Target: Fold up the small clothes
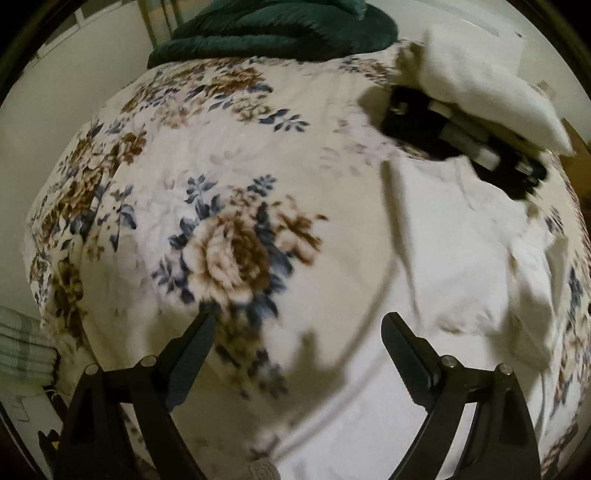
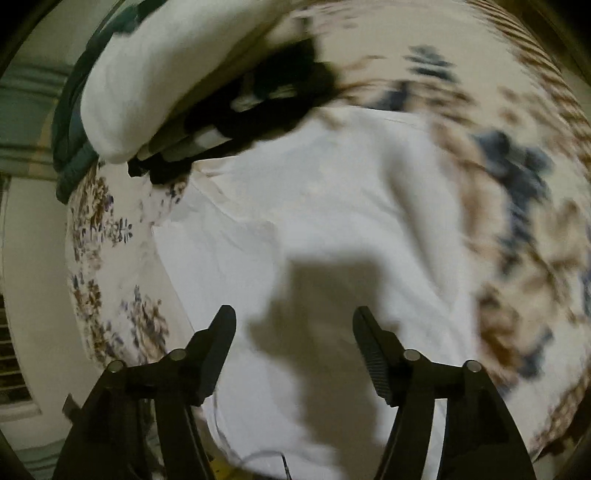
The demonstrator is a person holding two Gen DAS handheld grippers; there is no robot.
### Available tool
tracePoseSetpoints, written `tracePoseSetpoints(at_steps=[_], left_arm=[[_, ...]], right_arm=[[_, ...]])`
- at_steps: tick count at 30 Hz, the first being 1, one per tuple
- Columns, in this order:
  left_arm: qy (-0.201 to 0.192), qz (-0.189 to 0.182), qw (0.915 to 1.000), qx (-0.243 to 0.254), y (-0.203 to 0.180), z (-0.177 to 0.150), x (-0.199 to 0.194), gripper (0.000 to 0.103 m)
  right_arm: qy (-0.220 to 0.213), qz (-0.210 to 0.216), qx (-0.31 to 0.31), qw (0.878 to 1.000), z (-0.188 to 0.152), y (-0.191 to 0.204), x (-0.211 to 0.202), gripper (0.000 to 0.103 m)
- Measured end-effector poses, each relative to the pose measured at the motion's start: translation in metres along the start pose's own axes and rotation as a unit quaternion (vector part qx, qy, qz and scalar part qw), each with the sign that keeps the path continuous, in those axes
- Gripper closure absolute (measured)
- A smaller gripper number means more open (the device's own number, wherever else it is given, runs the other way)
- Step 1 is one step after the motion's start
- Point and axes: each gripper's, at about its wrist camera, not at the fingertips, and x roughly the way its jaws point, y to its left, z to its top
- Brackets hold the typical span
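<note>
Although both views are blurred by motion, no brand, label or readable writing can be made out on any item. A white garment (image 1: 458,258) is seen spread flat on a floral blanket (image 1: 221,229), which covers the bed; in the left wrist view it lies to the right of the large brown-and-blue flower print, and in the right wrist view the same white garment (image 2: 332,206) fills the middle of the frame. The left gripper (image 1: 297,328) is held above the bed, its two black fingers spread wide apart with nothing between them, one finger over the flower print and the other over the edge of the white cloth. The right gripper (image 2: 293,323) is likewise held over the garment with its fingers parted and nothing clasped, and its shadow is cast on the white fabric just ahead. Whether either tool touches the cloth cannot be told. Beyond the garment, a black and white item (image 1: 461,133) is seen lying on the blanket, partly covered by a folded white cloth (image 1: 480,81) resting on top of it. At the far end of the bed a dark green quilt (image 1: 280,29) is piled.
</note>
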Motion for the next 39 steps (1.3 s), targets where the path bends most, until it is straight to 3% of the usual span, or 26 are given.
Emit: tracePoseSetpoints(at_steps=[4, 10, 15, 20, 22, 23, 24, 25, 27, 33, 39], left_arm=[[0.008, 0.000, 0.9999, 0.012, -0.033, -0.039, -0.029, 0.011], [0.076, -0.014, 0.9967, 0.026, -0.117, -0.135, -0.059, 0.011], [0.152, -0.063, 0.9851, 0.050, -0.213, -0.230, -0.072, 0.011], [0.204, -0.092, 0.9706, 0.087, -0.290, -0.292, -0.053, 0.011], [0.211, -0.091, 0.9691, 0.090, -0.310, -0.307, -0.037, 0.013], [0.212, -0.090, 0.9692, 0.089, -0.315, -0.312, -0.030, 0.029], [0.216, -0.088, 0.9687, 0.086, -0.320, -0.316, -0.022, 0.064], [0.218, -0.080, 0.9691, 0.083, -0.322, -0.318, -0.015, 0.082], [0.193, -0.074, 0.9761, 0.067, -0.317, -0.313, -0.018, 0.102], [0.149, -0.058, 0.9871, 0.002, -0.283, -0.291, -0.049, 0.102], [0.125, -0.054, 0.9906, -0.012, -0.251, -0.271, -0.080, 0.102]], right_arm=[[0.022, -0.004, 0.017, 1.000, -0.036, -0.067, -0.044, 0.035], [0.083, -0.004, -0.004, 0.996, -0.063, -0.173, -0.072, 0.035], [0.095, -0.025, -0.045, 0.994, -0.049, -0.239, -0.098, 0.035], [0.094, -0.034, -0.063, 0.993, -0.019, -0.270, -0.101, 0.035], [0.089, -0.028, -0.076, 0.993, -0.005, -0.271, -0.096, 0.035], [0.087, -0.024, -0.081, 0.993, -0.001, -0.269, -0.093, 0.035], [0.087, -0.020, -0.085, 0.992, 0.005, -0.268, -0.090, 0.035], [0.085, -0.013, -0.090, 0.992, 0.012, -0.264, -0.085, 0.035], [0.083, 0.001, -0.095, 0.992, 0.022, -0.254, -0.076, 0.035], [0.071, 0.057, -0.113, 0.989, 0.064, -0.204, -0.046, 0.035], [0.062, 0.061, -0.130, 0.988, 0.106, -0.144, -0.002, 0.035]])
